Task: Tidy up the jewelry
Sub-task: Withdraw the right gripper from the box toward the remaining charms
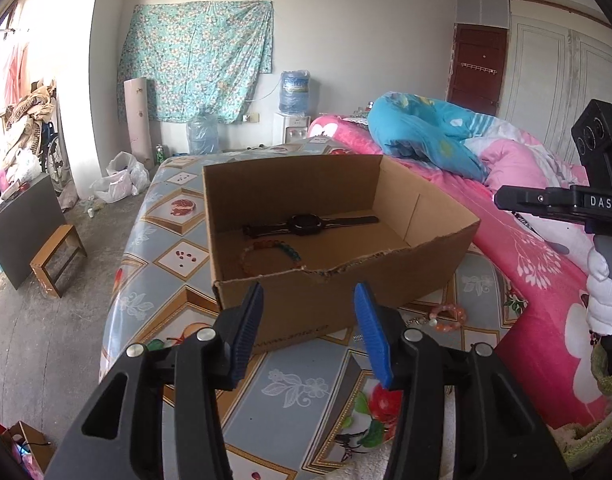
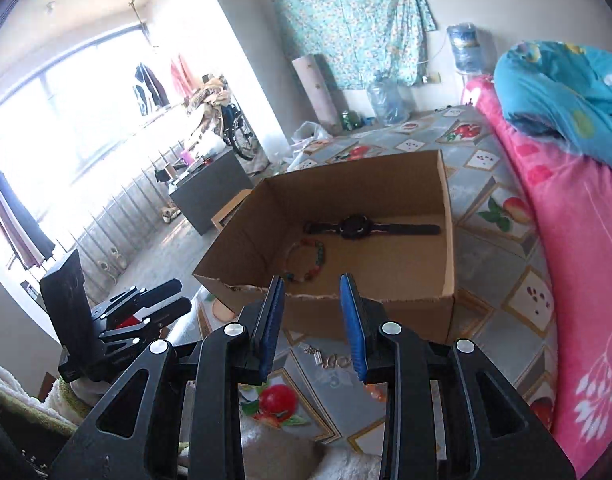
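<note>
One cardboard box (image 1: 290, 312) on the patterned tablecloth (image 1: 290, 412). Inside: one black watch (image 1: 306, 224) lying flat, one multicoloured bead bracelet (image 1: 272, 258) nearer the torn front wall. Outside, in front of the box: one orange bead bracelet (image 1: 447, 314) and one small metal chain (image 2: 325, 356). Left gripper (image 1: 309, 332) released, empty. Right gripper (image 2: 311, 324) released, empty. Pink quilt (image 1: 525, 248) beside the box, blue one (image 1: 425, 128) behind it.
</note>
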`<state>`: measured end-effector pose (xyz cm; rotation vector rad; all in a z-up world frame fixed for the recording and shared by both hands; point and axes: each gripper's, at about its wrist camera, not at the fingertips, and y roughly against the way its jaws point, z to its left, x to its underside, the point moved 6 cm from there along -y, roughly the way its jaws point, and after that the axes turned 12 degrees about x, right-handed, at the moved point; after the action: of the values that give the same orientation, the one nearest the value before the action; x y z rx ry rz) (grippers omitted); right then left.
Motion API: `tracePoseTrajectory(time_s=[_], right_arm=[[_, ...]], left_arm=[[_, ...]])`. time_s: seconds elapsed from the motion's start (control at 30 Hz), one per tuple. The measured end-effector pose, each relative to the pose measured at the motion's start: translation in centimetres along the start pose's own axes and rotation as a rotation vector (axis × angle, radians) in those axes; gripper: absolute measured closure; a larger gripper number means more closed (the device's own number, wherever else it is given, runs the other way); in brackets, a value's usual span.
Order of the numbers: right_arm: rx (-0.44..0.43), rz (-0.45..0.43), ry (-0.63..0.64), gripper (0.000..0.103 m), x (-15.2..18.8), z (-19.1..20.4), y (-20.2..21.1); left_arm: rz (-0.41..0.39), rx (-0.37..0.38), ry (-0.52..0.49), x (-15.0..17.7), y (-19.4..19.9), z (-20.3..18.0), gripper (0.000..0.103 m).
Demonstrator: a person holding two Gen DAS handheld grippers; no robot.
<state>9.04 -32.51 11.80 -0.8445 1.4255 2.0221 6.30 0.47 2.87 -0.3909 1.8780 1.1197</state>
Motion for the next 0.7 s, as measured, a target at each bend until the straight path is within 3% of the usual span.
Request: tracePoseTrajectory(time_s=[0.17, 0.37, 0.7], right_arm=[[0.026, 0.06, -0.088, 0.073, 4.5, -2.5, -3.4], [0.12, 0.111, -0.114, 0.073, 5.7, -4.7, -6.7], [0.118, 0.095, -0.104, 0.073, 5.3, -4.1, -9.7]], left_arm=[[0.058, 0.014, 0.009, 1.3, -2.6, -1.9, 0.057], [0.093, -0.003, 0.02, 1.7, -5.1, -2.2, 0.057], [0.112, -0.037, 0.035, 2.0, -6.5, -1.3, 0.057]])
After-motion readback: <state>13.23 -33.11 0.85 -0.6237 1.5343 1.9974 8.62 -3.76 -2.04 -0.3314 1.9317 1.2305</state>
